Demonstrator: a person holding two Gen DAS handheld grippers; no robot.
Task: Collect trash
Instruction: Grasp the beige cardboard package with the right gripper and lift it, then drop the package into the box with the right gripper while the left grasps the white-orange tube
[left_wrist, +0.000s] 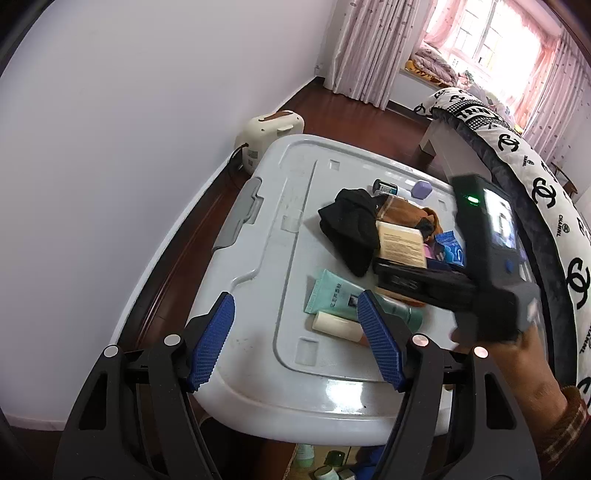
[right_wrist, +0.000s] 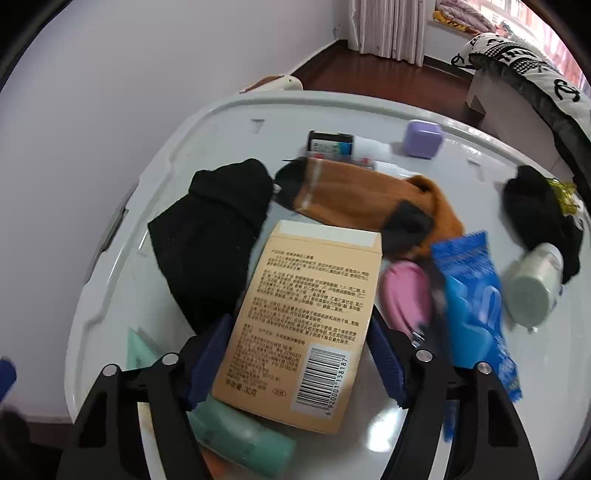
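Observation:
A tan cardboard box (right_wrist: 303, 317) with a barcode lies on a grey storage-bin lid (right_wrist: 554, 369), resting on a green tube (right_wrist: 240, 439). My right gripper (right_wrist: 299, 321) points down over it, and both blue pads touch the box's long sides. The left wrist view shows the same box (left_wrist: 402, 242) just beyond the right gripper's black body. My left gripper (left_wrist: 295, 339) hangs open and empty over the lid's near edge, beside the green tube (left_wrist: 332, 295) and a cream tube (left_wrist: 336, 325). A blue packet (right_wrist: 472, 302), a pink item (right_wrist: 406, 291) and a white bottle (right_wrist: 532, 284) lie to the box's right.
A black sock (right_wrist: 214, 236), a brown sock (right_wrist: 354, 195), a purple case (right_wrist: 423, 138) and a small dark-labelled bottle (right_wrist: 330, 142) lie further back. The bed (left_wrist: 535, 177) borders the right. A white appliance (left_wrist: 273, 129) stands by the wall. Small items (left_wrist: 332, 461) sit on the floor below.

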